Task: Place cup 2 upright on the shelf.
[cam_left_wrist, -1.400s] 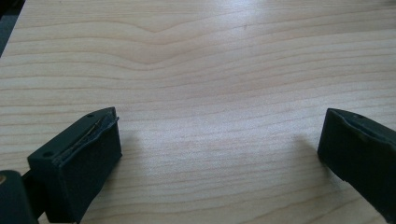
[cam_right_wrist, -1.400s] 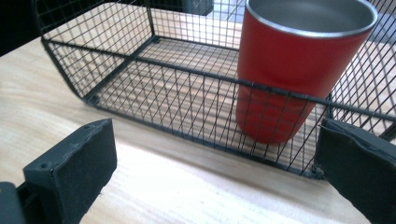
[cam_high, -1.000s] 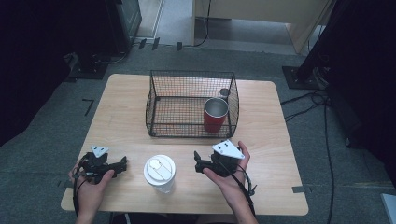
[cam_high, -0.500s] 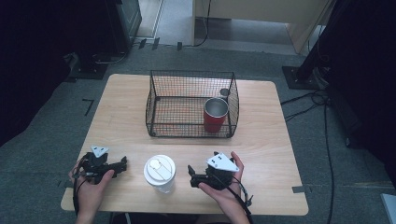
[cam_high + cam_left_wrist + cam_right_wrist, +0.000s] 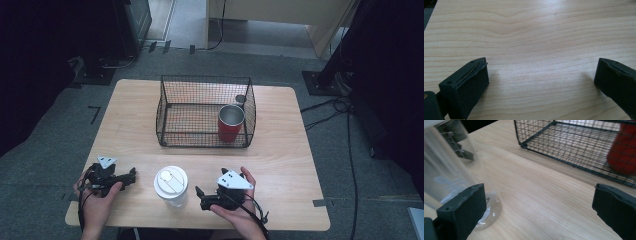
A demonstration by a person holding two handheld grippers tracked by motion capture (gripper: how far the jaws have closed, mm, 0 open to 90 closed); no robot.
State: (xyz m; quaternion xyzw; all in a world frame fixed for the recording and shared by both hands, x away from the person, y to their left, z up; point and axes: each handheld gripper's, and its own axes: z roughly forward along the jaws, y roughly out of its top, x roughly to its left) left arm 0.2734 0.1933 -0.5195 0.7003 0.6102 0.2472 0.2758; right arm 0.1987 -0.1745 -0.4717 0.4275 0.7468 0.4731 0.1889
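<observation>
Here, a clear cup (image 5: 171,186) with a white lid is seen standing upright near the front edge of the desk (image 5: 280,165), between the two grippers. The right gripper (image 5: 203,198) is held low just beside the cup, on its right, with the fingers turned toward it. In the right gripper view these fingers (image 5: 464,208) are spread wide apart, and nothing is clamped between them; the cup's clear wall (image 5: 446,170) is seen tilted in that view, its base just behind the left finger, but whether the two touch cannot be told. The left gripper (image 5: 129,176) is held at the front left of the desk, near the cup's other side and apart from it. In the left gripper view its fingers (image 5: 466,87) are likewise wide apart over bare wood, with nothing between them. Farther back, at the middle of the desk, a black wire basket (image 5: 170,107) is set, well apart from the cup. Inside it, in the front right corner, a red can (image 5: 230,123) with a silvery open top is stood upright. A small dark thing (image 5: 240,99) is seen by the basket's right wall behind the can; what it is cannot be told. A hand is wrapped around each gripper, with forearms coming in from the near edge.
</observation>
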